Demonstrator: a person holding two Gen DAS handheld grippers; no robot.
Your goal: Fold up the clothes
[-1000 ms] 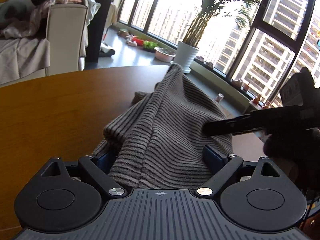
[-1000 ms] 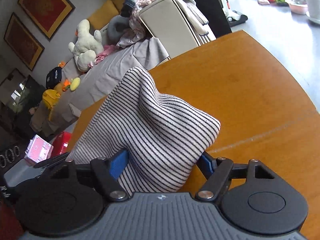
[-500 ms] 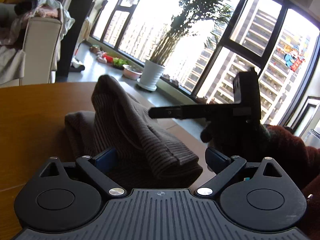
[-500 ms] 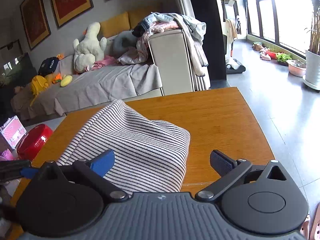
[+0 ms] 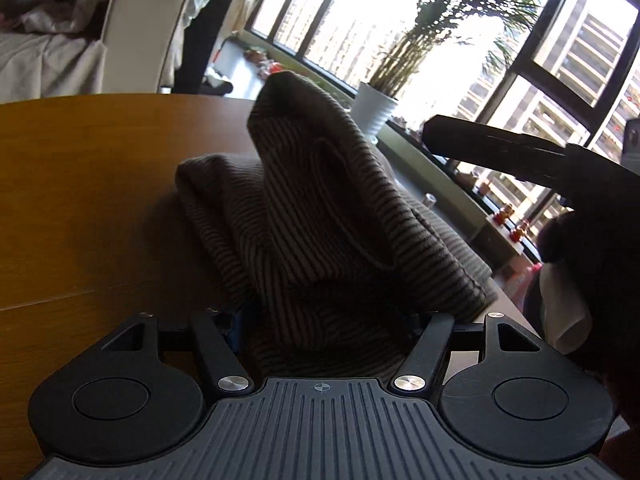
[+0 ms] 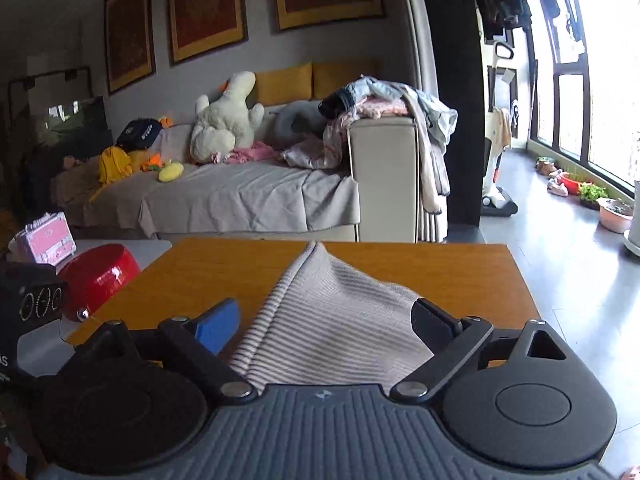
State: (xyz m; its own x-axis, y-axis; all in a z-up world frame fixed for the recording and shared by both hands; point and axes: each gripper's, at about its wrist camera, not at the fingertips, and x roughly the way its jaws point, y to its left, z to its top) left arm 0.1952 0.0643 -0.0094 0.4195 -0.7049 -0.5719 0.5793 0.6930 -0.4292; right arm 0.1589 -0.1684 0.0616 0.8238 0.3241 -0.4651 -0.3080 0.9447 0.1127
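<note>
A striped knit garment lies bunched and partly folded on the wooden table. My left gripper has the cloth filling the gap between its fingers; the fingertips are hidden by the fabric. In the right wrist view the same garment lies between the wide-apart fingers of my right gripper, which is open. The right gripper's finger shows as a dark bar above the cloth at the right of the left wrist view.
A sofa with plush toys and piled clothes stands beyond the table. A red bowl and a pink case sit at the left. A white plant pot stands by the windows. The table's far edge is close.
The right gripper has pulled back and levelled, its fingers staying open over the cloth. The left gripper's fingers have closed in around the garment, which now rises in a taller peak.
</note>
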